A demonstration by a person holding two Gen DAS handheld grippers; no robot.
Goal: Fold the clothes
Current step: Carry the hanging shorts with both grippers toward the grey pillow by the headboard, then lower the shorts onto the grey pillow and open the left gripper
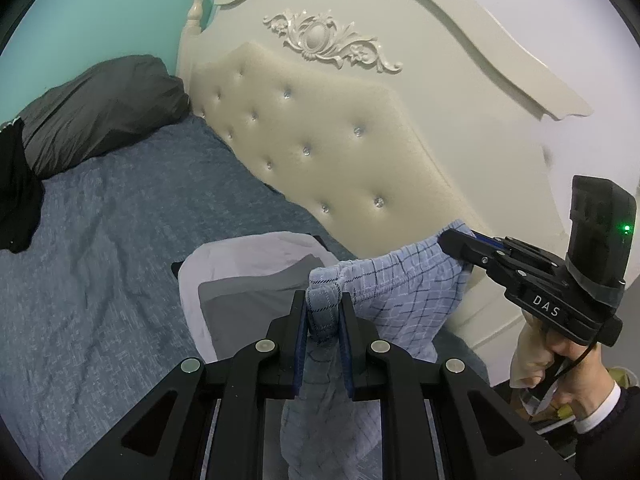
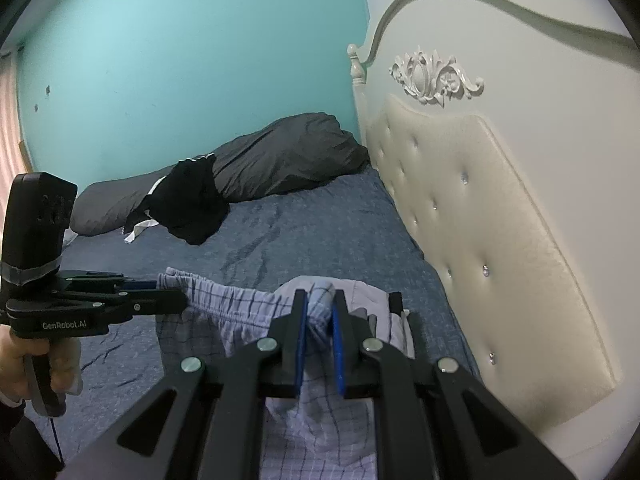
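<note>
A light-blue checked cotton garment with an elastic waistband (image 1: 400, 280) is held stretched above the blue-grey bedsheet (image 1: 100, 240), pinched by the left gripper (image 1: 323, 308) and the right gripper (image 2: 318, 312), so lowering it flat is judged next.

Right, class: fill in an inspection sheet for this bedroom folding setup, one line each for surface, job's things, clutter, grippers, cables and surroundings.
Surface: blue bedsheet, wrinkled.
Job's things: plaid shorts held up above the bed by the waistband; folded grey and white clothes lying below them.
Clutter: black garment draped over the dark pillow.
Grippers: left hand-held gripper shut on the shorts; right hand-held gripper shut on the shorts.
Cables: thin black cable below the right handle.
Surroundings: cream tufted headboard, teal wall.
</note>
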